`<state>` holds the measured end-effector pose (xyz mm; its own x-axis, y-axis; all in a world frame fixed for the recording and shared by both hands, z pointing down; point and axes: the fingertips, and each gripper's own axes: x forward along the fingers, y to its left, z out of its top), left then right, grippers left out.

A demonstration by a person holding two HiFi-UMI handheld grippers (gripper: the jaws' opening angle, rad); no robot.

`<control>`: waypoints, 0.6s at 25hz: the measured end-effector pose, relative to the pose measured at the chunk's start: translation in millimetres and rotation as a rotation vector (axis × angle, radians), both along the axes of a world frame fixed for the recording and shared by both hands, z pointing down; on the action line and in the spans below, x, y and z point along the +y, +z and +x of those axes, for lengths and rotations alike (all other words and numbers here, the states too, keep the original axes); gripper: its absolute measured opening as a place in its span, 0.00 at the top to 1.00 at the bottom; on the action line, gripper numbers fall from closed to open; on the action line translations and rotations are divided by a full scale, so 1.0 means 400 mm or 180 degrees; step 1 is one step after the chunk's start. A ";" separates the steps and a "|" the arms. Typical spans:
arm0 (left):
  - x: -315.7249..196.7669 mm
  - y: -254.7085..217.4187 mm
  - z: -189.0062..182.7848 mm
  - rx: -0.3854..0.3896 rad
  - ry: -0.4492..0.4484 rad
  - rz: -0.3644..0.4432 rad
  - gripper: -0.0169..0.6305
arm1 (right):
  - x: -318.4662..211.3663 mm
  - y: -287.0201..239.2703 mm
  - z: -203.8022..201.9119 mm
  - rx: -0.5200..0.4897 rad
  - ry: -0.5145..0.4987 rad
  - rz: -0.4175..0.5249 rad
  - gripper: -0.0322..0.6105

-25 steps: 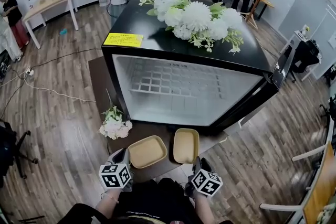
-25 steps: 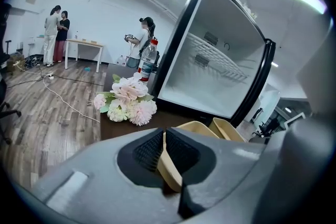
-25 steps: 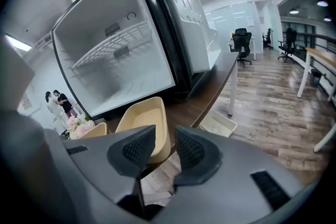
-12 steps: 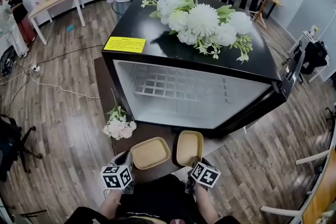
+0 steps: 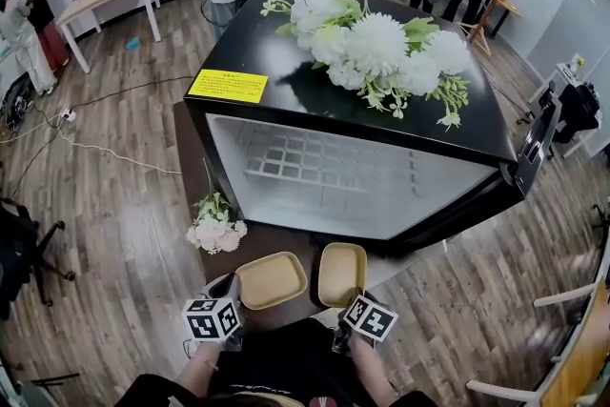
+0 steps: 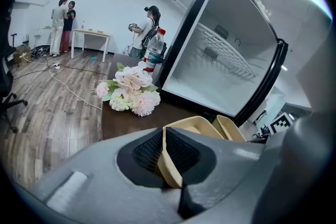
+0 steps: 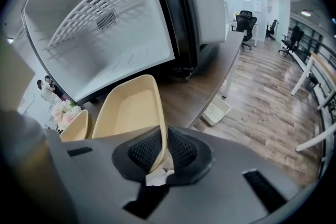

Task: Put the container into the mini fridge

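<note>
1. Mini fridge (image 5: pixel 286 76): black, fills the centre of the head view. Door (image 5: pixel 534 143) swung open toward the right edge. White interior with a wire shelf (image 5: pixel 315 169).
2. Dark table (image 5: pixel 186 157): carries the fridge and runs down to lower centre.
3. White flower spray (image 5: pixel 381 43): lies on the fridge top, upper centre. A yellow label (image 5: pixel 227 86) sits at the top's left front corner.
4. Small bouquet (image 5: pixel 214 226): on the table, left of centre.
5. Left tan container (image 5: pixel 272 279): empty, on the table in front of the open fridge, lower centre.
6. Right tan container (image 5: pixel 341 274): empty, just beside the first, on its right.
7. Left gripper (image 6: pixel 167 157): pads pressed together on the left tan container's near rim.
8. Right gripper (image 7: pixel 157 157): jaws have just been closing and now pinch the right tan container's near rim.
9. Water bottle (image 6: pixel 154 50): upright behind the bouquet in the left gripper view.
</note>
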<state>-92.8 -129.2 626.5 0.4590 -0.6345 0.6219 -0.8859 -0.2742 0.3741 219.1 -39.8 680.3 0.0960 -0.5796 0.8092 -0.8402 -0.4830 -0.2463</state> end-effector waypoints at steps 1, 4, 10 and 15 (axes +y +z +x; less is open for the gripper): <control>-0.001 0.001 0.003 -0.0006 0.0003 -0.0003 0.96 | 0.000 0.000 0.000 -0.0012 -0.0001 0.0011 0.89; -0.005 0.000 0.010 -0.0014 0.0002 0.0012 0.96 | 0.000 -0.001 0.001 -0.0049 0.0022 0.0059 0.89; -0.008 0.001 -0.001 -0.0010 -0.0084 0.0014 0.96 | -0.013 -0.038 0.022 0.0086 0.0096 0.0218 0.91; -0.008 -0.001 -0.007 -0.0015 -0.0117 0.0027 0.96 | -0.045 -0.068 0.024 0.0160 0.0058 0.0310 0.91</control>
<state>-95.5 -132.4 626.2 0.4323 -0.6561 0.6186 -0.8972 -0.2447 0.3675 228.7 -57.9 653.2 0.1461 -0.6530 0.7431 -0.8440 -0.4741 -0.2507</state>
